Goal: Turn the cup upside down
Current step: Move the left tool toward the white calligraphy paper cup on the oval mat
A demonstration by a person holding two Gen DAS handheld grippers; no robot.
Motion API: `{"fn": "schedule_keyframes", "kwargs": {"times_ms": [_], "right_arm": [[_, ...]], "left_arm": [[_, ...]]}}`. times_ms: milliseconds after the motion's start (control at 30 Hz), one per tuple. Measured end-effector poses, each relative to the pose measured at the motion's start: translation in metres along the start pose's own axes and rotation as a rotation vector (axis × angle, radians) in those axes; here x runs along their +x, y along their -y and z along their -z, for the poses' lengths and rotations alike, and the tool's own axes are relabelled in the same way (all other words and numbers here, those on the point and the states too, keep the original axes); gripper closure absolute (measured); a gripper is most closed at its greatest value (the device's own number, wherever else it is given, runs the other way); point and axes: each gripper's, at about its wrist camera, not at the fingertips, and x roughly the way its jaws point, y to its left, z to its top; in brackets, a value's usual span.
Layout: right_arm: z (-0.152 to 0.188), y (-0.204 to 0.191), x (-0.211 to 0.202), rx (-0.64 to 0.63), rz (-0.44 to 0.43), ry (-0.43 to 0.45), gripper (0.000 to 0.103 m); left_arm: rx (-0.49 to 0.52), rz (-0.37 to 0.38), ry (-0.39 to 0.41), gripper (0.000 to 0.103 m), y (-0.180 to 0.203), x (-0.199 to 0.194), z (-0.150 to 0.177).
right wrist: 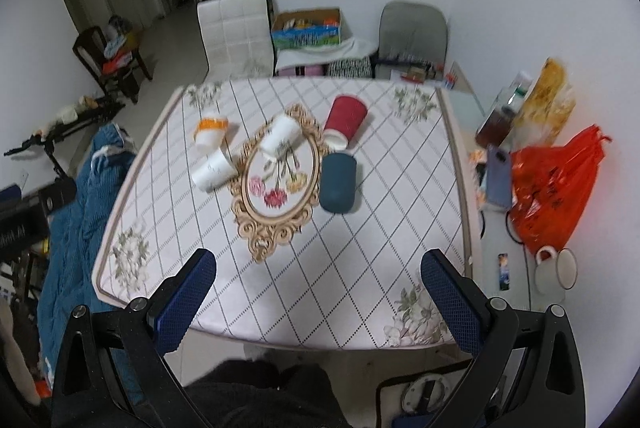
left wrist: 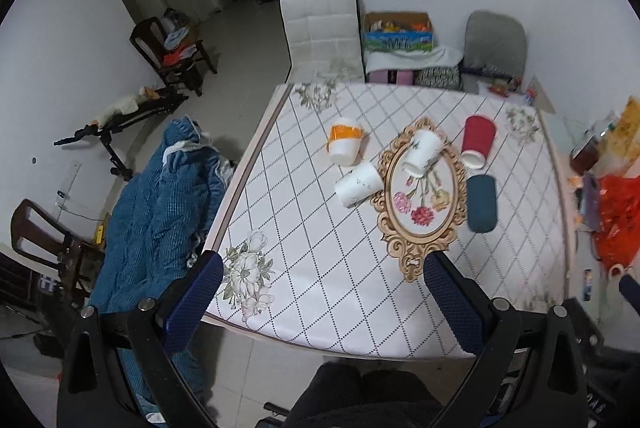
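Several cups lie on their sides on the quilted table [left wrist: 320, 268] [right wrist: 340, 268]: an orange-banded white cup [left wrist: 345, 144] [right wrist: 210, 133], a plain white cup [left wrist: 358, 184] [right wrist: 214, 170], a white cup [left wrist: 422, 151] [right wrist: 280, 135] on the ornate oval tray [left wrist: 422, 212] [right wrist: 276, 184], a red cup [left wrist: 478, 140] [right wrist: 345, 120] and a dark blue cup [left wrist: 482, 202] [right wrist: 338, 182]. My left gripper [left wrist: 322, 264] is open and empty above the table's near edge. My right gripper [right wrist: 318, 260] is open and empty, also well short of the cups.
A blue quilt [left wrist: 160, 208] [right wrist: 80, 188] hangs left of the table. A side surface on the right holds a red bag [right wrist: 556, 184], a phone [right wrist: 498, 176], an enamel mug [right wrist: 558, 268] and jars. Chairs [left wrist: 320, 28] and boxes stand behind the table.
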Motion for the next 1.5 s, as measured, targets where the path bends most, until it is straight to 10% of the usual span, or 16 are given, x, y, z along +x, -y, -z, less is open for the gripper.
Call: {"fn": "schedule_keyframes", "kwargs": {"times_ms": [833, 1500], "right_arm": [[0.016, -0.005, 0.276, 0.121, 0.051, -0.490, 0.000], [-0.002, 0.040, 0.344, 0.295, 0.168, -0.609, 0.000]], "left_arm": [[0.300, -0.005, -0.277, 0.000, 0.078, 0.248, -0.125], [0.753, 0.093, -0.430, 0.002, 0.225, 0.384, -0.158]]}}
